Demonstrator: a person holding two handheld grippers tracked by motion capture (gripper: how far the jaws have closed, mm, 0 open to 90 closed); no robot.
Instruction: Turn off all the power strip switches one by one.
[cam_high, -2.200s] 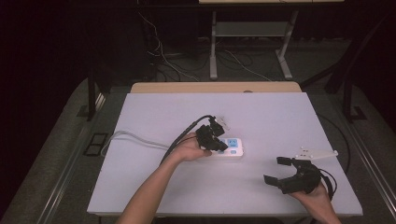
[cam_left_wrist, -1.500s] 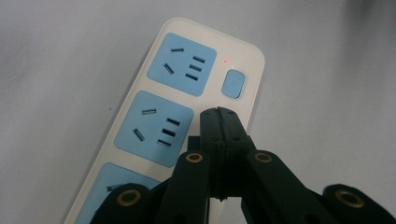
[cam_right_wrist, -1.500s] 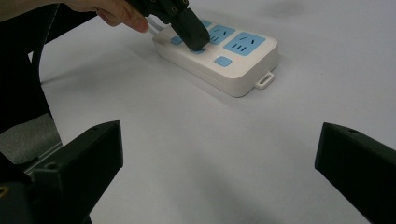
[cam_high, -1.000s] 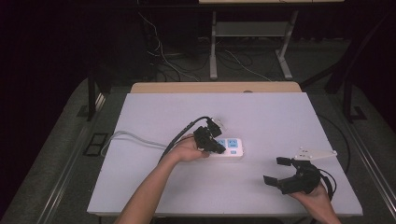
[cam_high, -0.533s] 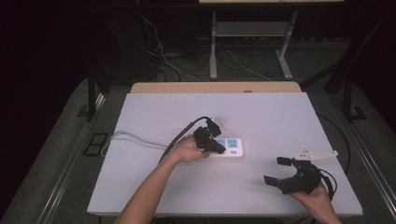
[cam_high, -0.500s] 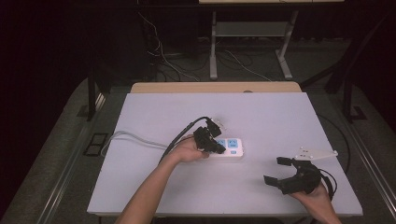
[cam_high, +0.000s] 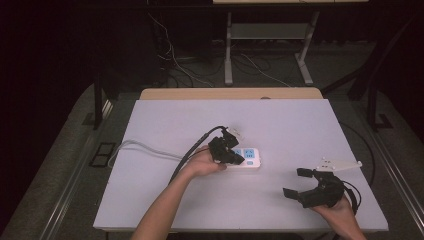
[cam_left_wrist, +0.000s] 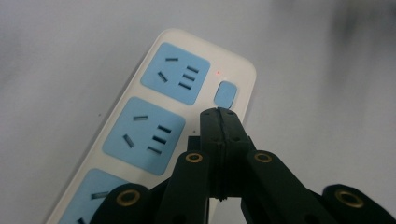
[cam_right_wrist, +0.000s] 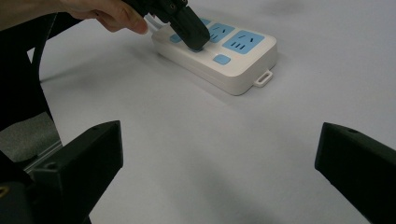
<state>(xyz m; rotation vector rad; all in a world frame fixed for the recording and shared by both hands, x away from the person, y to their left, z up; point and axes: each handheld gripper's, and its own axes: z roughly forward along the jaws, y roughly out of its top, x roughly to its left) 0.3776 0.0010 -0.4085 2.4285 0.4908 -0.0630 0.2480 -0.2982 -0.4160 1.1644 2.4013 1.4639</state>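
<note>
White plastic with blue sockets: the power strip (cam_high: 245, 159) lies near the middle of the desk (cam_high: 300, 125), its grey cord (cam_high: 142, 148) trailing off toward the left edge. The left tongs (cam_left_wrist: 218, 116) are pressed together, tips poised over the strip's top face just beside the blue switch (cam_left_wrist: 226, 94), close above it or touching the casing; which of the 2 is hard to tell. A small red light (cam_left_wrist: 217, 73) glows next to the switch, so the strip appears to be powered. The right tongs (cam_high: 299, 182) rest well apart near the desk's front right corner, jaws spread wide and holding nothing. By my reading, the approach to the switch is done; what remains is the press itself and then drawing back.
</note>
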